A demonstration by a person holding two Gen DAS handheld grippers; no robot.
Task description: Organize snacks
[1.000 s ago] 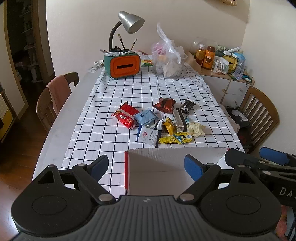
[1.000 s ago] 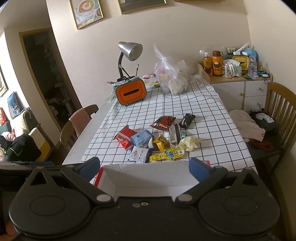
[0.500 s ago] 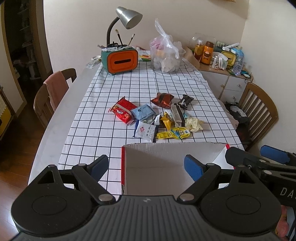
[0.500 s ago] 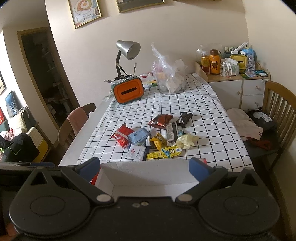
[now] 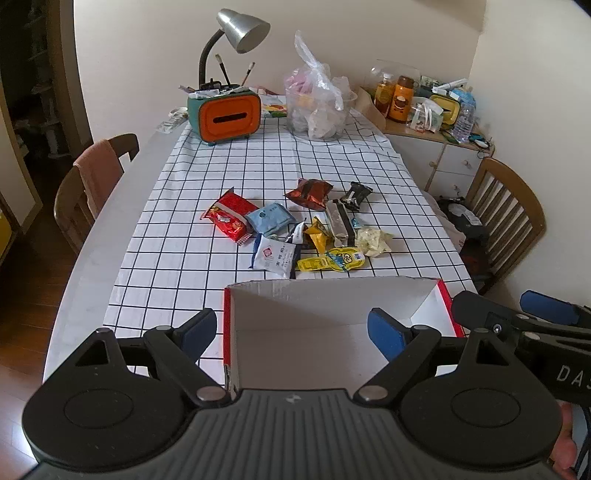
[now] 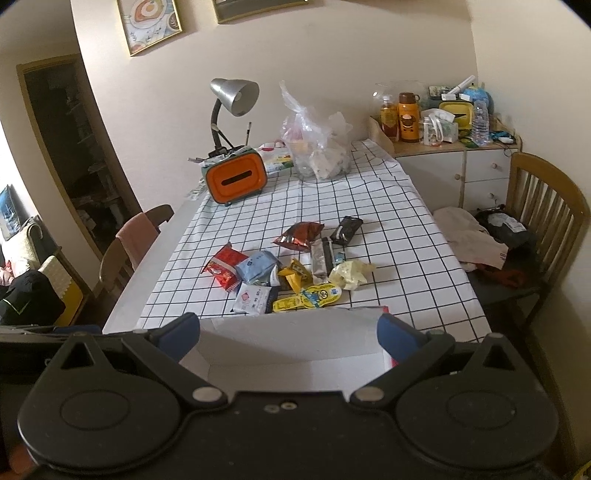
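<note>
Several snack packets lie in a loose heap mid-table: a red packet, a light blue one, a brown one, a yellow cartoon packet and a white one. An open red cardboard box with a white inside stands at the near table edge. My left gripper hangs open above the box, nothing between its fingers. My right gripper is open too, over the same box, and shows at the right edge of the left wrist view.
An orange and teal tissue box with a desk lamp and a clear plastic bag stand at the table's far end. Wooden chairs flank the checked tablecloth. A cluttered cabinet is at the back right.
Both views have tilted slightly downward, so the snacks and box sit a little higher in frame. Both grippers stay open and nothing on the table has moved.
</note>
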